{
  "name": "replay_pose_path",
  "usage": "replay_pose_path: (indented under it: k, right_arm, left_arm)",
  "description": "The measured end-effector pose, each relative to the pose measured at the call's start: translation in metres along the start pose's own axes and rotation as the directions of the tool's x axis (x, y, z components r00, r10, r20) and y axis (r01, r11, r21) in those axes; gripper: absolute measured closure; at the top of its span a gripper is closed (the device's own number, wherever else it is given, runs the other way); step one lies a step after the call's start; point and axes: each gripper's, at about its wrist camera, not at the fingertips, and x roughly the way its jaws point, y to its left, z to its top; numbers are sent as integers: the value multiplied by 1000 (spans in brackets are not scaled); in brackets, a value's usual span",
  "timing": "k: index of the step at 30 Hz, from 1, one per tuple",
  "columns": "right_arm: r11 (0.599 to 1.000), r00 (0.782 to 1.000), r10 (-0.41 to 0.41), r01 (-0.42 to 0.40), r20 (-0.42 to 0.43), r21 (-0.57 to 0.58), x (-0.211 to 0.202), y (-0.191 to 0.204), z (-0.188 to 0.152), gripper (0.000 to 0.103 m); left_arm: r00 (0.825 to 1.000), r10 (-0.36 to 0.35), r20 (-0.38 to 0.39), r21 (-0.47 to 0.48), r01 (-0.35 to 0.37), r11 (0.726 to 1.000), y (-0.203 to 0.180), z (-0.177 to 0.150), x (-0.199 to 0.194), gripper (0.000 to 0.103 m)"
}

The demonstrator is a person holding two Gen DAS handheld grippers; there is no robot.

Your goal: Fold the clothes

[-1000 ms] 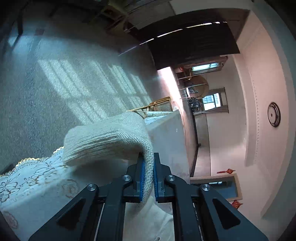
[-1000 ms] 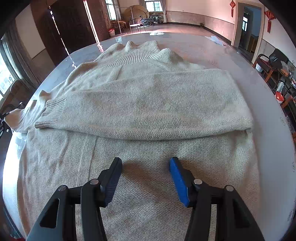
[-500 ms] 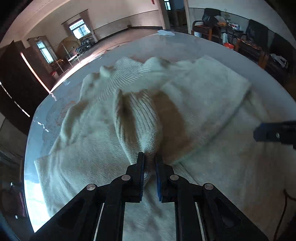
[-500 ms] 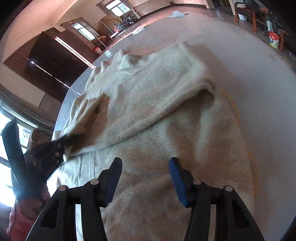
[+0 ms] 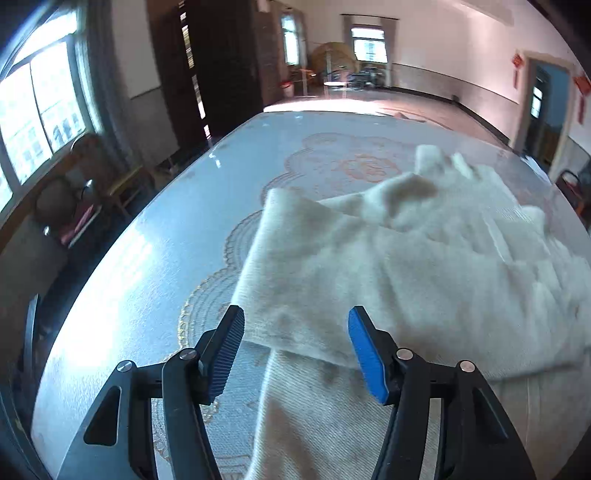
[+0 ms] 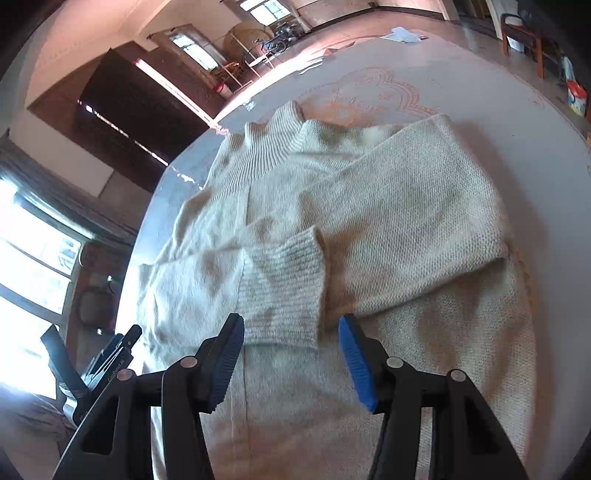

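Note:
A cream knitted sweater [image 6: 406, 221] lies flat on the round table [image 6: 498, 92], collar at the far end. Both sleeves are folded across its body. The ribbed cuff [image 6: 284, 291] of the left sleeve rests on the chest, just ahead of my right gripper [image 6: 290, 343], which hovers open with nothing between its fingers. My left gripper [image 5: 295, 332] is over the sweater's [image 5: 406, 277] left side; its jaws are opening and no cloth is pinched in them. The folded sleeve lies beneath it. The left gripper [image 6: 90, 334] also shows at the lower left of the right wrist view.
A patterned cloth [image 5: 354, 166] covers the table. Chairs [image 5: 85, 206] stand off the table's left edge below bright windows. A dark cabinet [image 5: 221, 66] rises behind. A red-framed chair [image 6: 524, 33] stands at the far right, and papers [image 6: 404, 35] lie on the table's far end.
The left gripper carried the sleeve cuff over the sweater body, let it go and opened its jaws. The right gripper shifted and rolled, staying open above the sweater.

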Motion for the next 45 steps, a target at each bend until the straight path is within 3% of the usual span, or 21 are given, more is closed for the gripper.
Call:
replay_pose_path:
  k: [4,6,8,9,10,13,18,23,27,29,32,36,38,40,42,44,45]
  right_arm:
    - [991,995,91,-87,-37,99,20,-24,18,49]
    - [973,982,169,-153,-80,171,37,-35,24,53]
    - [958,976,195,-169,-94,233,49,-45,26,69]
    - [947,973,217,-188,-86,259,51,-47,26,70]
    - [939,967,241,-210,-84,274,54,-49,26,73]
    - [946,963,242,-206,-121,251,62,-46,26,95]
    - [942,949,299,-276,-103,189,50,-26,40,99]
    - [983,982,186,-186,-17,2,12,-3,83,99]
    - [998,998,62,-63,-18,-29,20,-12,99,99]
    - [998,999,-11,9,-37,-65,35,-17,98,99]
    - [978,991,-126,118,-36,-173,48,-19,92,99]
    - [949,981,-193,188,3,-252,52,-28,100,99]
    - [940,975,-221,222,30,-258,49,-29,100,98]
    - [944,969,-248,239,-12,-228,58,-35,102,91]
    - [944,962,-274,267,-9,-193,54,-37,103,88]
    - [908,922,-378,388,88,-160,35,-33,103,81]
    - [905,912,-381,401,153,-141,22,-29,101,81]
  left_arm:
    - [984,-172,-45,-252,155,955,29,-25,13,41]
    - [982,-187,25,-246,188,951,26,-41,3,35]
    - [977,-207,49,-216,212,953,22,-53,-1,30]
    - [974,-220,55,-206,226,952,20,-59,-4,26]
    - [970,-236,59,-209,244,947,21,-60,-3,24]
    - [960,-270,70,-222,279,934,27,-61,-1,21]
    - [958,-276,74,-228,286,931,34,-60,-10,21]
    - [962,-265,69,-221,274,936,23,-54,-6,21]
    - [975,-221,36,-194,224,955,15,-50,-5,21]
    - [978,-204,29,-197,206,958,14,-44,-8,21]
    - [978,-179,106,-227,199,953,18,-25,-22,21]
    - [975,-141,171,-216,177,960,11,15,-25,21]
    - [977,-150,151,-170,176,970,-4,36,-11,21]
    - [980,-171,100,-77,179,981,-26,51,11,21]
    - [995,-103,-21,85,104,991,-51,57,43,21]
    - [996,25,-80,217,-7,976,-64,53,71,21]
    - [997,26,-67,227,-10,974,-64,51,74,19]
